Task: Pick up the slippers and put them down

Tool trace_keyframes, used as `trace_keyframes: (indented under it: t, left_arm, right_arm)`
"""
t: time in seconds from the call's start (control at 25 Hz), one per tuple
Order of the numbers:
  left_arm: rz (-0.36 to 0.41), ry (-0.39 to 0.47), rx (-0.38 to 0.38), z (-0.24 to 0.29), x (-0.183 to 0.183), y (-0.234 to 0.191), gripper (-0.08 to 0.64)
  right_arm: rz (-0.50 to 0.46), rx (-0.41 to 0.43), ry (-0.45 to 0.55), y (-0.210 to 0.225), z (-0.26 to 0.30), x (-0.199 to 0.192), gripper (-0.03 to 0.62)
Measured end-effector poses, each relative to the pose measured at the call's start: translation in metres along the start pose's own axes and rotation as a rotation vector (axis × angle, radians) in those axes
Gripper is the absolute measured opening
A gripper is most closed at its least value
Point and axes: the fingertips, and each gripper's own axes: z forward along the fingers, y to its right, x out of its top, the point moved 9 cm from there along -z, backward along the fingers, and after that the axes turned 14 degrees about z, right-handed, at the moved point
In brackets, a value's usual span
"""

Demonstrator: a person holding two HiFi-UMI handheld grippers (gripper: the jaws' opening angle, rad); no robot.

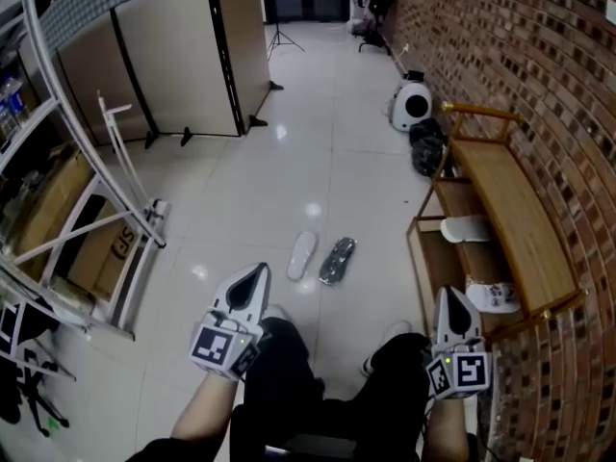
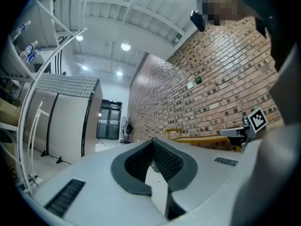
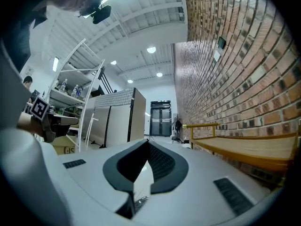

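Two slippers lie side by side on the glossy floor ahead of me: a white slipper (image 1: pixel 302 255) on the left and a dark grey slipper (image 1: pixel 338 260) on the right. My left gripper (image 1: pixel 253 275) is held near my left knee, short of the slippers, jaws shut with nothing between them; in its own view the left gripper (image 2: pixel 153 142) points level down the room. The right gripper (image 1: pixel 452 299) sits by my right knee next to the shelf, also shut and empty. Seen from its own camera, the right gripper (image 3: pixel 147 144) points toward the far doors. Neither gripper view shows the slippers.
A wooden bench rack (image 1: pixel 510 210) stands along the brick wall on the right, with white slippers (image 1: pixel 467 227) on its lower shelf. A white metal rack (image 1: pixel 106 200) with cardboard boxes is on the left. A round white robot (image 1: pixel 412 106) and a black bag (image 1: pixel 426 150) sit further back.
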Motion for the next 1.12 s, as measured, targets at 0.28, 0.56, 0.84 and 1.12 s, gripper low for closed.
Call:
trace_keyframes:
  t: [0.28,0.56,0.84,1.12]
  left_arm:
    - [-0.053,-0.024,0.013,0.031,-0.024,-0.016,0.0]
    - [-0.029,0.015,-0.062,0.08,-0.015,-0.023,0.0]
    - [-0.038,0.095,-0.191,0.142,-0.004,-0.006,0.0]
    - [-0.071,0.154,-0.346,0.181,0.008,0.038,0.0]
  right_arm:
    - [0.028,0.001,-0.017,0.006,0.04,-0.012,0.003]
    - [-0.007,-0.074,0.044,0.024,0.044,0.008,0.003]
    - [-0.031,-0.221,0.114,0.047,0.017,0.026,0.003]
    - [-0.069,-0.373,0.147,0.057,-0.038,0.045,0.003]
